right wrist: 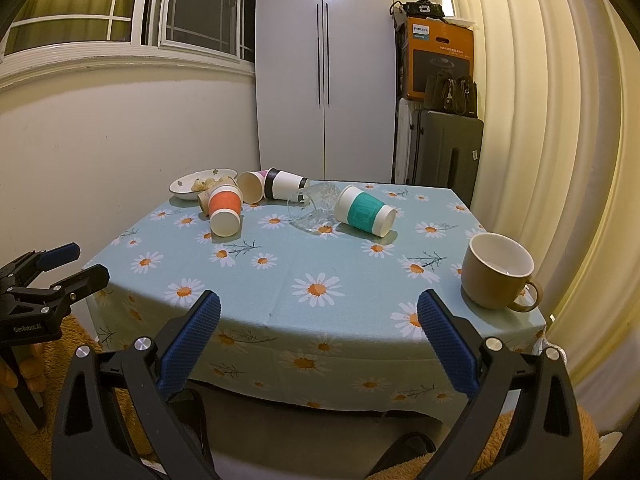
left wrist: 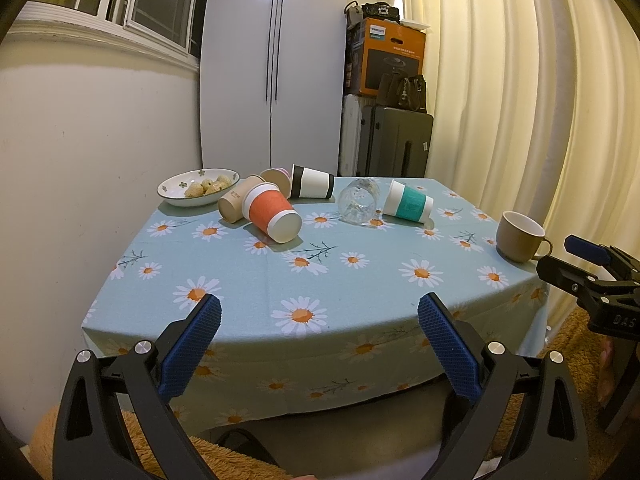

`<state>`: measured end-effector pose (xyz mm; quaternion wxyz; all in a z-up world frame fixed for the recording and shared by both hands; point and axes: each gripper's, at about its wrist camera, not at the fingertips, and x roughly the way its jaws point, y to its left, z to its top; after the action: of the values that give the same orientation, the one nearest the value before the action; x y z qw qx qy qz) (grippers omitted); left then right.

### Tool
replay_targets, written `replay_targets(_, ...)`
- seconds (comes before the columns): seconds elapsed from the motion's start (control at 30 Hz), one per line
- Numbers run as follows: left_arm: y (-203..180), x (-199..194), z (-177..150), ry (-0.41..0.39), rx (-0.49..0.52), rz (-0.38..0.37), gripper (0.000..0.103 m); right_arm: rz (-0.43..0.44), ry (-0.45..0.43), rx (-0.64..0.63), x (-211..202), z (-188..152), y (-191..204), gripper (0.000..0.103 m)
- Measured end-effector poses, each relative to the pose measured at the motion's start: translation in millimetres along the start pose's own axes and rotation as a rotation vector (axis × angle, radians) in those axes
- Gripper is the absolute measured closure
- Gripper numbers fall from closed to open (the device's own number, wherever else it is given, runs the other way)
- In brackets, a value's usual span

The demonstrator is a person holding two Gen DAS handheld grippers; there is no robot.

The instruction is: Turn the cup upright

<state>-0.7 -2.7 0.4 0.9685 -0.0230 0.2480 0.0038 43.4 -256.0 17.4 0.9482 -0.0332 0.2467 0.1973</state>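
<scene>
Several cups lie on their sides at the far half of the table: an orange paper cup (left wrist: 274, 216) (right wrist: 225, 209), a brown paper cup (left wrist: 234, 202), a black-and-white cup (left wrist: 312, 182) (right wrist: 285, 184), a clear glass (left wrist: 359, 201) (right wrist: 314, 208) and a teal-banded cup (left wrist: 408, 202) (right wrist: 365, 211). A brown mug (left wrist: 519, 236) (right wrist: 496, 272) stands upright at the right edge. My left gripper (left wrist: 319, 344) and right gripper (right wrist: 318, 342) are both open and empty, held before the table's near edge.
A bowl of snacks (left wrist: 198, 192) (right wrist: 200, 184) sits at the far left corner. The daisy tablecloth (left wrist: 320, 280) hangs over the near edge. Wall at left, curtain at right, wardrobe and stacked suitcases (left wrist: 396, 140) behind.
</scene>
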Motion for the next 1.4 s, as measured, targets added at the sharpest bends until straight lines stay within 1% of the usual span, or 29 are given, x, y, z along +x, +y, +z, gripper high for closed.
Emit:
replay_targets(0.17,-2,-2,-5,-0.006,-0.010,-0.012,0.007,0.003,-0.001,-0.001,-1,0,1,0.005)
replay_targets(0.37,-4,-4,-4,0.005,-0.018,-0.041,0.007,0.020,0.015,0.017,0,0,-1,0.005)
replay_targets(0.67,1,-2,-4,0.050,-0.058,-0.077,0.007,0.048,0.057,0.041,6,0,-1,0.005)
replay_targets(1.07,9,13,-1,0.117,-0.099,-0.113,0.007,0.075,0.110,0.099,17,3,-11,0.005)
replay_targets(1.13,11,15,-1,0.125,-0.105,-0.111,0.007,0.076,0.118,0.110,19,3,-14,0.005)
replay_targets(1.23,14,13,2,0.118,-0.112,-0.092,0.007,0.078,0.124,0.130,20,3,-18,0.005)
replay_targets(1.3,18,14,3,0.127,-0.131,-0.097,0.007,0.085,0.135,0.146,22,3,-20,0.005)
replay_targets(1.4,23,12,7,0.120,-0.144,-0.071,0.007,0.101,0.146,0.166,22,4,-24,0.005)
